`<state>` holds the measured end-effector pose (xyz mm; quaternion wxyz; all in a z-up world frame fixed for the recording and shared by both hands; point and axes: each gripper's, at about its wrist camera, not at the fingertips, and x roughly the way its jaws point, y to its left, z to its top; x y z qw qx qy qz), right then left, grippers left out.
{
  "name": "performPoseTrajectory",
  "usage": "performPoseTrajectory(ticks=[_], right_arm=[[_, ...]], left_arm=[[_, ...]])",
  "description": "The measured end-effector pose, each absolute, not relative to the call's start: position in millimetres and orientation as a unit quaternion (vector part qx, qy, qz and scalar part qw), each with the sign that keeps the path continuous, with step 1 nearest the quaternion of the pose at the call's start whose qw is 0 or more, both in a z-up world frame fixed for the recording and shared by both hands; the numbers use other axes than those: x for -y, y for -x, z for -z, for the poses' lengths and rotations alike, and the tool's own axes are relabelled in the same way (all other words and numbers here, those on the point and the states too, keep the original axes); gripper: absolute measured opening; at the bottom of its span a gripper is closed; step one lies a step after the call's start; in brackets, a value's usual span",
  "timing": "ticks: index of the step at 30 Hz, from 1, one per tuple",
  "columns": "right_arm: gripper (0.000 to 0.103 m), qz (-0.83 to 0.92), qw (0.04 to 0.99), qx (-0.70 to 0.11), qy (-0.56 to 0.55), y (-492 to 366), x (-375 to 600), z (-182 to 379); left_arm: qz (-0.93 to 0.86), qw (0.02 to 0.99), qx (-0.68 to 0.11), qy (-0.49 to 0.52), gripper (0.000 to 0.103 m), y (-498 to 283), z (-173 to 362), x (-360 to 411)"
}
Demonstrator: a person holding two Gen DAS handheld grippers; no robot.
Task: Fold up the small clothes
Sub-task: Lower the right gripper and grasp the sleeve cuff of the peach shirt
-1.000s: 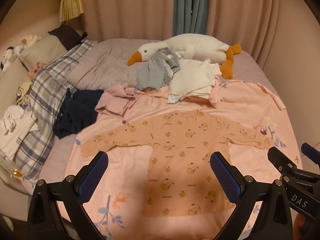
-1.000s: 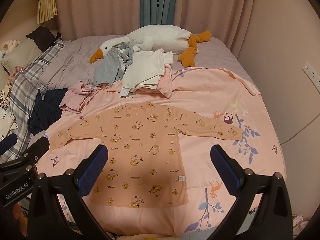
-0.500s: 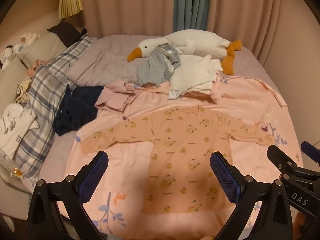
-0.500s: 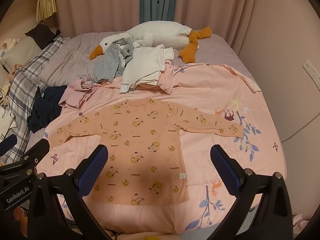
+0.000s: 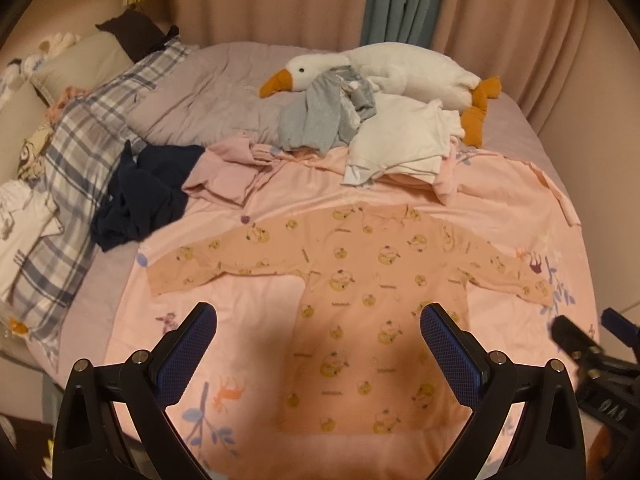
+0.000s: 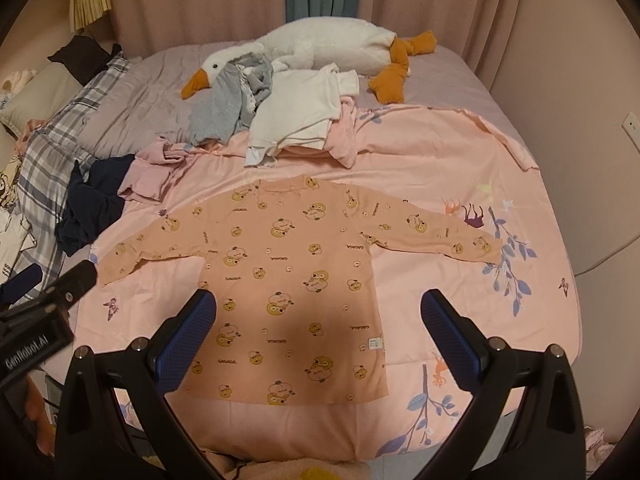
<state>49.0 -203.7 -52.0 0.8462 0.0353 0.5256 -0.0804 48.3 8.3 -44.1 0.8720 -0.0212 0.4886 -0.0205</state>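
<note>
- Both views have crept back a bit since a second ago, so we see more of the bed's near edge.
- Our left gripper [image 5: 318,350] and right gripper [image 6: 318,334] hang wide open, holding nothing.
- Peach shirt [image 6: 296,280] lies flat on the pink sheet [image 6: 440,160], sleeves spread out.
- Looks like we're lined up for the first fold, nothing folded yet.

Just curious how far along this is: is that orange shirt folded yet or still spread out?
Spread out. The orange shirt lies flat on the pink sheet, both sleeves stretched sideways, hem straight.
</note>
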Motion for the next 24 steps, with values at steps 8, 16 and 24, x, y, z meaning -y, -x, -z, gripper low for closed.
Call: performPoseTrajectory(ticks=[8,16,24], right_arm=[[0.103,0.170,0.790,-0.588,-0.041,-112.4,325.2,135.4],[0.101,0.254,0.672,-0.656,-0.232,-118.0,494.4,260.5],[0.098,0.300,0.601,-0.589,-0.449,-92.8,596.8,333.5]], left_arm=[[-0.002,0.782,-0.607,0.138,0.102,-149.8,180.1,-57.7],[-0.082,0.607,-0.700,0.368,0.085,-158.4,337.6,-72.1],[-0.084,0.616,-0.744,0.244,0.080,-165.0,350.7,1.2]])
